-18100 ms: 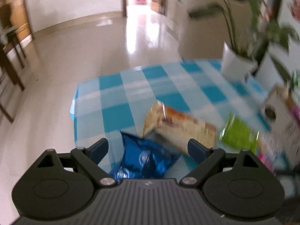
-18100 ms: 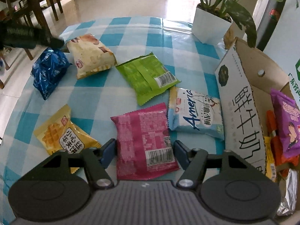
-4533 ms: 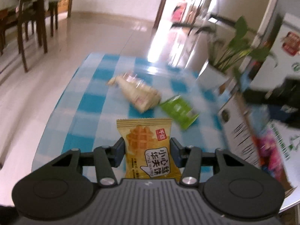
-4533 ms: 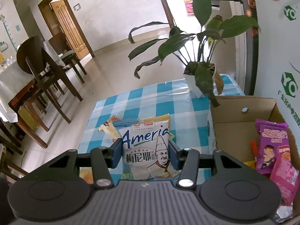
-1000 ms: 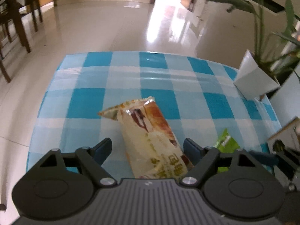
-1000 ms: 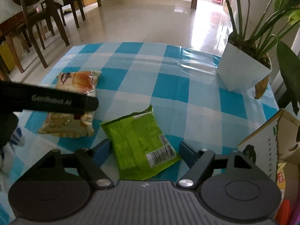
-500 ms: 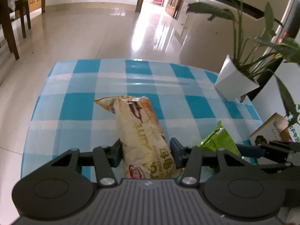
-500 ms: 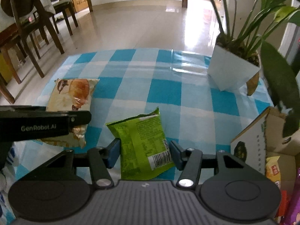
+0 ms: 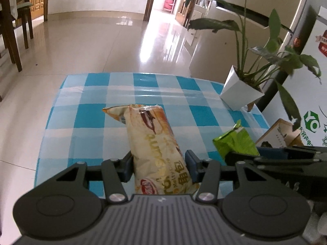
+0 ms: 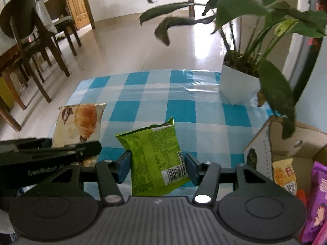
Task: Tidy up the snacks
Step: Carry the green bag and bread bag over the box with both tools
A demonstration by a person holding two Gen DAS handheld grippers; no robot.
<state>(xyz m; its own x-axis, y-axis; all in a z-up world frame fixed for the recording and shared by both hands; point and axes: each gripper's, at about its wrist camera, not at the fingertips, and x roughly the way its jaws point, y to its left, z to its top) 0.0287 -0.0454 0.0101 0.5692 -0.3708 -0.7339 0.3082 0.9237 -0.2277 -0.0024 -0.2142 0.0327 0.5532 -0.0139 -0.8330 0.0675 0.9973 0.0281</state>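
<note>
My left gripper [image 9: 158,163] is shut on a cream croissant snack bag [image 9: 155,147] and holds it lifted above the blue checked table [image 9: 102,126]. My right gripper [image 10: 156,167] is shut on a green snack bag [image 10: 155,155], also lifted off the table. The green bag also shows in the left wrist view [image 9: 235,141], and the croissant bag shows in the right wrist view [image 10: 79,122]. The cardboard box [image 10: 290,143] stands at the right, with a yellow bag [image 10: 285,175] and a purple bag [image 10: 318,204] inside.
A potted plant in a white pot [image 10: 239,85] stands at the table's far right corner, its leaves hanging over the box. Wooden chairs [image 10: 36,40] stand on the tiled floor to the left. A white appliance [image 9: 306,81] stands behind the box.
Both grippers closed on their bags within the last second and have lifted them off the table. The views have risen and tilted up.
</note>
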